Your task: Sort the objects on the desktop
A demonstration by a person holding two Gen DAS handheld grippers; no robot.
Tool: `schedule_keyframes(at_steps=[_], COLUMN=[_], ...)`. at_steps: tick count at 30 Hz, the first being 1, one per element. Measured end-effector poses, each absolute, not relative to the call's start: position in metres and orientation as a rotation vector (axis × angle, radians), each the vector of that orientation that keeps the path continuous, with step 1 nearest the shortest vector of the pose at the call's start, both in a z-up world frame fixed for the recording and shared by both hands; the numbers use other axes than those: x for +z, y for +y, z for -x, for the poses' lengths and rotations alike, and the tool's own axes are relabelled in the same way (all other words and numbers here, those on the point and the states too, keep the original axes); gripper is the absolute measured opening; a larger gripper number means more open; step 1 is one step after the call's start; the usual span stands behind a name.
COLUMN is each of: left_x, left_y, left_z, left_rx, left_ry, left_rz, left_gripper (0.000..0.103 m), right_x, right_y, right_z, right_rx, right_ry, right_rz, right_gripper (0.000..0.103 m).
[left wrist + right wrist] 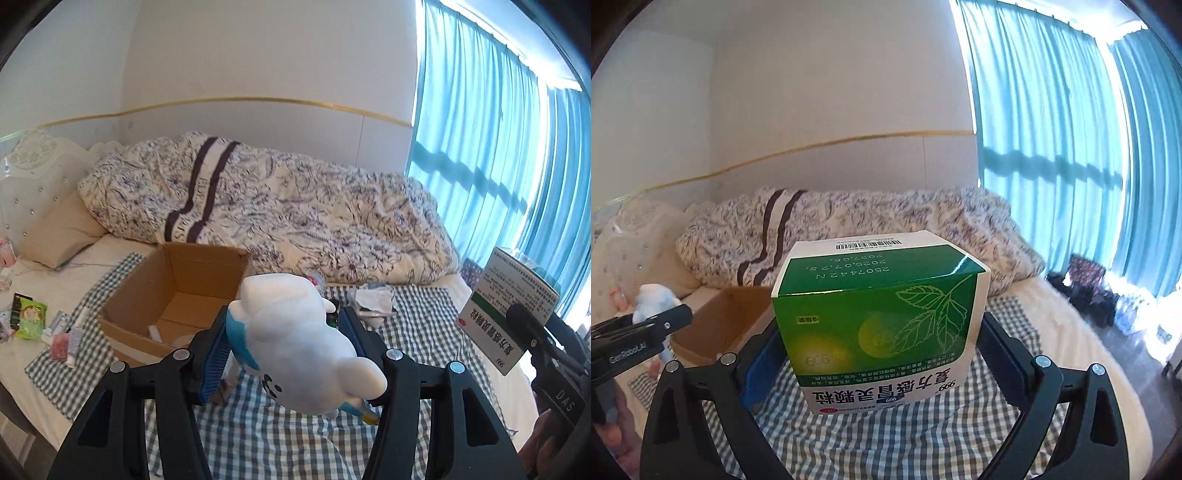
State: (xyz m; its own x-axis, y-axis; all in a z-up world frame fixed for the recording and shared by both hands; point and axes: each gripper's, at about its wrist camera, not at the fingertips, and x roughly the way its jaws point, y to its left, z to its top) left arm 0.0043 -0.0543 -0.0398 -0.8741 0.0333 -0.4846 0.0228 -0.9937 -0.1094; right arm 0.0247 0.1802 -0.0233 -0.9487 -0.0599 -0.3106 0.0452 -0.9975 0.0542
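— Left gripper (284,347)?
— Clamped on the white-and-blue plush toy (295,339), held near the open brown cardboard box (177,295).
— Right gripper (882,354)?
— Squeezing the green-and-white medicine carton (879,317) between its pads — above the checked cloth (905,443).

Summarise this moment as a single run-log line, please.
left gripper: shut on white plush toy | right gripper: shut on green medicine box | both aloft | cardboard box: open
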Motion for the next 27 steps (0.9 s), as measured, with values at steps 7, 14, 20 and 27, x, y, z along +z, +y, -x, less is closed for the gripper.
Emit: schedule_keyframes(at_steps=[7,14,20,27], left_x=[-0.013,0.002,0.010,0.013], left_y=[-0.073,-0.095,-0.111,-0.121], left_z=[-0.032,-0.046,-0.046,-0.038], left_rx=[3.074,3.120,3.140,3.164], left_ry=[-0.178,-0.167,-0.178,-0.130], left_rz=[0.698,0.659,0.644,0.627], left_gripper=[0.059,0.059,0.059,0.059], right_x=[0.001,0.012,0.019,0.022], right_y=[0.152,0.129,0.116,0.111], right_z=[-0.050,-0.054,-0.052,-0.041], right_rx=[-3.071,-3.042,-3.006,-2.981], right_ry=[-0.026,-0.039,-0.037,-0.044], right_rz=[-0.405,-0.367,-0.361,-0.353], right_gripper=[0.096,0.096,0.096,0.096])
